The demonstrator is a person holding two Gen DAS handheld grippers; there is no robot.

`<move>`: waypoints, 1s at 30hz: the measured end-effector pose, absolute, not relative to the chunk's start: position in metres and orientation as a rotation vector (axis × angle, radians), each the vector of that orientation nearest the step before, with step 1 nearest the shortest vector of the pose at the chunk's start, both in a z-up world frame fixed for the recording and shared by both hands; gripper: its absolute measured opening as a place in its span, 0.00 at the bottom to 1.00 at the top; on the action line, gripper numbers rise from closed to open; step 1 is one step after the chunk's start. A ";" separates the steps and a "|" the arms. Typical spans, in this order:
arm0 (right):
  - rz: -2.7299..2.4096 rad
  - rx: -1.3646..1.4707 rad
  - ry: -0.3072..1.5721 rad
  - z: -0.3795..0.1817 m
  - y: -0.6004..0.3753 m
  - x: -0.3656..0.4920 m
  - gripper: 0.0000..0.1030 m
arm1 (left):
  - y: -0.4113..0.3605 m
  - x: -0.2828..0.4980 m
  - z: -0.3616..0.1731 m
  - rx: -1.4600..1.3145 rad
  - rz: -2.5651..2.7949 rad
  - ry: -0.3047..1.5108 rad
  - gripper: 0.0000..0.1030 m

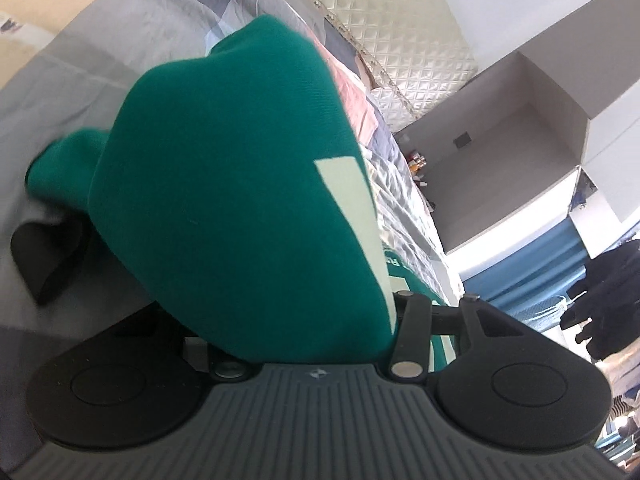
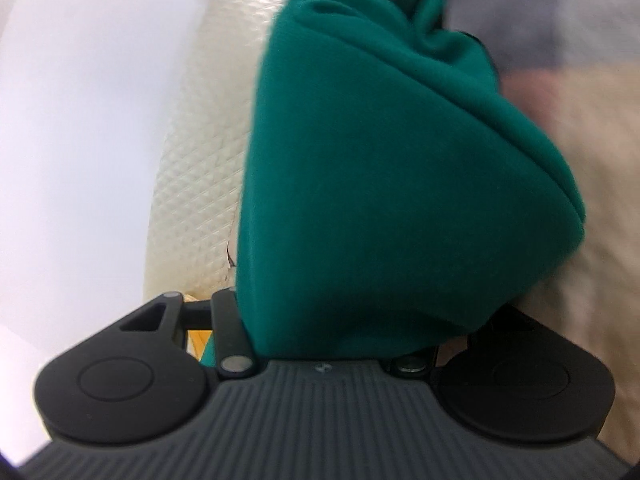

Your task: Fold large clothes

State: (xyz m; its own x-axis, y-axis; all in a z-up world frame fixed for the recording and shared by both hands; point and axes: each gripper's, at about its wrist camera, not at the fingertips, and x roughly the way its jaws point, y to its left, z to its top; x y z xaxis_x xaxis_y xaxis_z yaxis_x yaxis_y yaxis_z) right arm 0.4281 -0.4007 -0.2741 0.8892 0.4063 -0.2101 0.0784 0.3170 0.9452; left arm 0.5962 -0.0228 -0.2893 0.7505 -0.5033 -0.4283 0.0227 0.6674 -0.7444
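1. L gripper [image 1: 248,240]: fingers mostly buried under a green garment [image 1: 224,184]; cloth bunches right at the jaw roots and drapes forward over them, so it's clamped on the fabric. One black fingertip [image 1: 36,264] pokes out at the left, low, over the bed sheet [image 1: 80,60].
2. Garment in the L view: green knit w/ a pale stripe [image 1: 348,196] on its right side, some lettering below, too small to read.
3. Far behind it: patchwork bedding [image 1: 360,100] in grey/pink, quilted cream headboard [image 1: 392,20], grey open shelf unit [image 1: 520,128] on the right w/ small bottles [image 1: 416,162], dark clothes [image 1: 608,300] hanging at the far right.
4. R gripper [image 2: 380,220]: same green garment [image 2: 380,168] fills the centre and hides both fingers; it wells up from betw. the jaws, so gripping cloth.
5. R view surroundings: white wall [image 2: 80,140] left, cream headboard [image 2: 200,140] beside it, blurred beige bedding [image 2: 592,140] right.
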 end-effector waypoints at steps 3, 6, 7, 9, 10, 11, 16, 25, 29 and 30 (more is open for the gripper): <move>0.255 1.261 0.442 -0.285 -0.397 0.422 0.55 | -0.019 0.584 -0.313 -0.828 -0.331 0.671 0.53; 0.238 1.303 0.490 -0.282 -0.399 0.430 0.58 | -0.011 0.582 -0.311 -0.871 -0.329 0.712 0.58; 0.215 1.330 0.519 -0.279 -0.398 0.428 0.58 | -0.011 0.581 -0.309 -0.868 -0.324 0.733 0.61; 0.177 1.337 0.563 -0.271 -0.397 0.429 0.59 | -0.005 0.581 -0.307 -0.865 -0.313 0.765 0.67; 0.159 1.331 0.580 -0.267 -0.395 0.427 0.59 | -0.003 0.578 -0.304 -0.854 -0.304 0.781 0.69; 0.140 1.330 0.596 -0.263 -0.393 0.423 0.60 | 0.001 0.577 -0.302 -0.843 -0.295 0.790 0.70; 0.046 1.369 0.615 -0.253 -0.401 0.429 0.65 | 0.011 0.553 -0.275 -0.737 -0.253 0.817 0.77; 0.053 1.153 0.588 -0.155 -0.375 0.358 0.65 | 0.005 0.501 -0.175 -0.525 -0.269 0.740 0.77; 0.097 0.993 0.547 -0.103 -0.378 0.350 0.65 | -0.012 0.433 -0.121 -0.415 -0.267 0.672 0.77; 0.104 0.950 0.536 -0.093 -0.381 0.320 0.65 | -0.013 0.422 -0.109 -0.393 -0.268 0.657 0.77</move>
